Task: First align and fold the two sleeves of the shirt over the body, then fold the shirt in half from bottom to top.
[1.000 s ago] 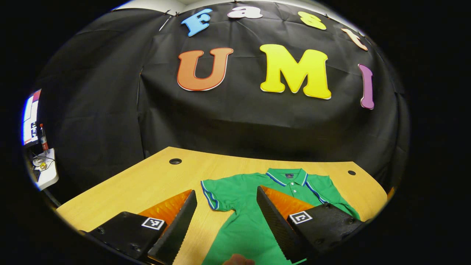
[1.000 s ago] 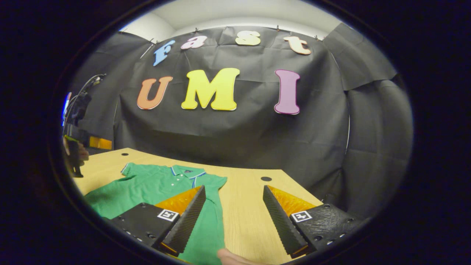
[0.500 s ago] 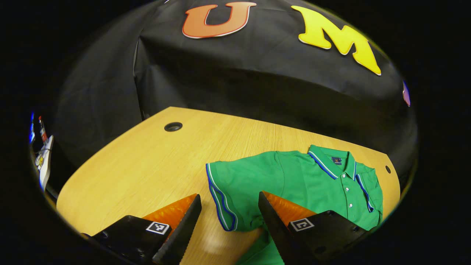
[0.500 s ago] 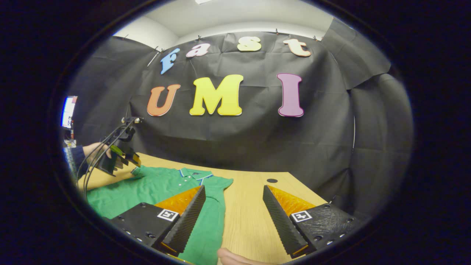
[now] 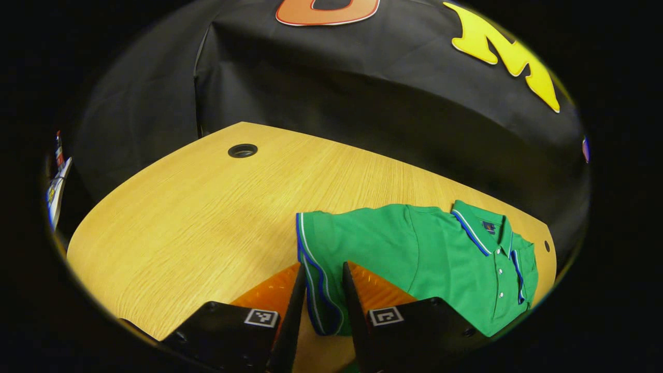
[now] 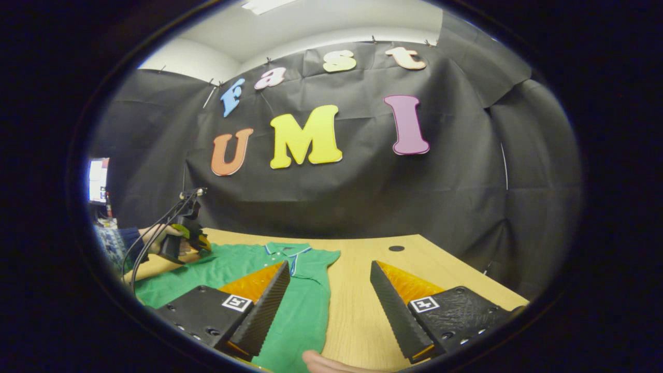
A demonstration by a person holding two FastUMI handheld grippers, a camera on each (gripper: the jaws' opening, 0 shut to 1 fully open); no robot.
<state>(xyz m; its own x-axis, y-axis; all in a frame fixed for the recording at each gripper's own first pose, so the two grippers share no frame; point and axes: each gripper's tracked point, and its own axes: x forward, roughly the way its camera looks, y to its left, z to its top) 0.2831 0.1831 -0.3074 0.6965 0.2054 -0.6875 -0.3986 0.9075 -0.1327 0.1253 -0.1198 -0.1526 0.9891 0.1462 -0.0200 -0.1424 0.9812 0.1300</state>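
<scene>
Left gripper (image 5: 322, 303) is closing on the sleeve cuff (image 5: 317, 290) of the shirt (image 5: 414, 259) lying flat on the table (image 5: 181, 217), right gripper (image 6: 327, 305) is hovering open; thin pinch risks slipping mid-fold.

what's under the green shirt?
The wooden table: the green shirt lies flat on it, its left sleeve between the left gripper fingers. Whatever is directly beneath the fabric is covered.
</scene>
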